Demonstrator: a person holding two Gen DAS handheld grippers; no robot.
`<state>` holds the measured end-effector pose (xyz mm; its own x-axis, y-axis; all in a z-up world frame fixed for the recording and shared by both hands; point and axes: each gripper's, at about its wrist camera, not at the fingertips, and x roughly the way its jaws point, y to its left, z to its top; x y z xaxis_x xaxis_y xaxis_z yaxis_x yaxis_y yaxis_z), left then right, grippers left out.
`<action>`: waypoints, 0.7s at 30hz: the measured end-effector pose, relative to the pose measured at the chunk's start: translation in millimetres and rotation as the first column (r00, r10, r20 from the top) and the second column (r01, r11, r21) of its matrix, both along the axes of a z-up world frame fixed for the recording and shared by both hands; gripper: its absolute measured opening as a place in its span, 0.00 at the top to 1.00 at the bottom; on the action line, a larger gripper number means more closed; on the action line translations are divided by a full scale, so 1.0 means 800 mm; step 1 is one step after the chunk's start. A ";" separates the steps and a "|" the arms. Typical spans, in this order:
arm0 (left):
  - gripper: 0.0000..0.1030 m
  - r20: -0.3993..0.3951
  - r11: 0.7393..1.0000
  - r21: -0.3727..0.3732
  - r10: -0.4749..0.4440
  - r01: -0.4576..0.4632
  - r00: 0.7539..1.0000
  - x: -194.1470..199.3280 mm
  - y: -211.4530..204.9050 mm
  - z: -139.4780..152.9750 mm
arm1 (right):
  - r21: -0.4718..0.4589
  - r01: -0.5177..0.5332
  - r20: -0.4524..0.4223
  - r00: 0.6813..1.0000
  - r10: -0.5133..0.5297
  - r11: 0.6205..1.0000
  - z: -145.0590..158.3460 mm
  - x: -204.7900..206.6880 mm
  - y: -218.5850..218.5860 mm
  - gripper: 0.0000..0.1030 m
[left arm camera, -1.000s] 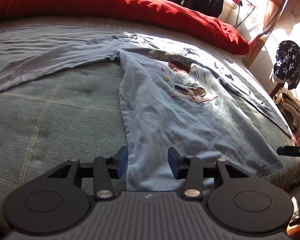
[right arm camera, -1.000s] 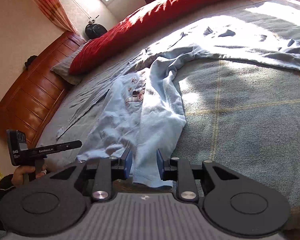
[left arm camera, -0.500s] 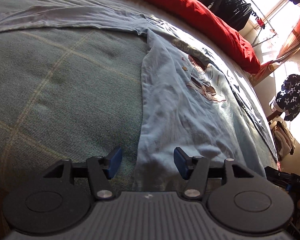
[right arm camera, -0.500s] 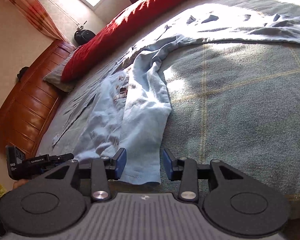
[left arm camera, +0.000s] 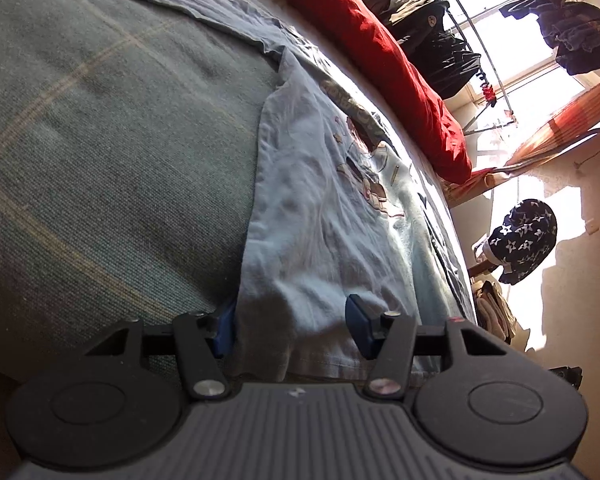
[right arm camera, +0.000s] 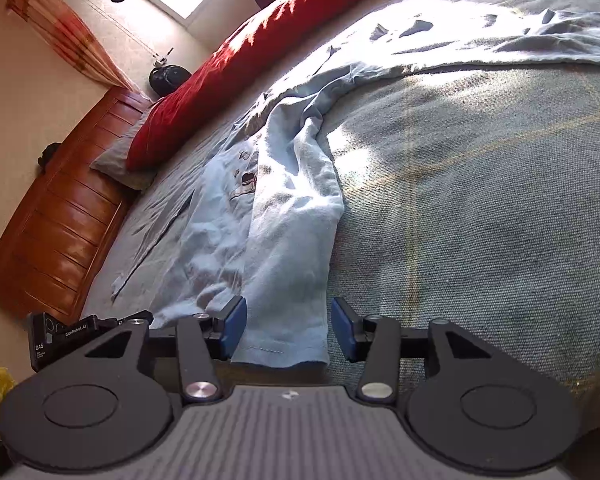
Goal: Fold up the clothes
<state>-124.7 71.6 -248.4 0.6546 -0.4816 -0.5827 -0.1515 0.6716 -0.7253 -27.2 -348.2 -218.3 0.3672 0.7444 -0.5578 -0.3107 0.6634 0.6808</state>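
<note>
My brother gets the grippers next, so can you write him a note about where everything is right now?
Left gripper: at the hem of the light blue shirt, one corner of the hem between its jaws. They are closing, but there is no grip yet.
Right gripper: at the other hem corner, with that cloth between its jaws. They are opening and not pinching.
The shirt lies print-up on the green blanket, with the hem at the near edge of the bed. One side is bunched and lapped over the body.
Done: no neat fold yet.
Left: grip both hem corners, smooth the shirt, fold it.
</note>
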 end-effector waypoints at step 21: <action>0.97 0.006 0.969 0.244 0.046 -0.046 0.999 0.002 0.037 0.055 | -0.033 0.011 0.059 0.998 -0.009 0.999 0.017 0.043 0.013 0.46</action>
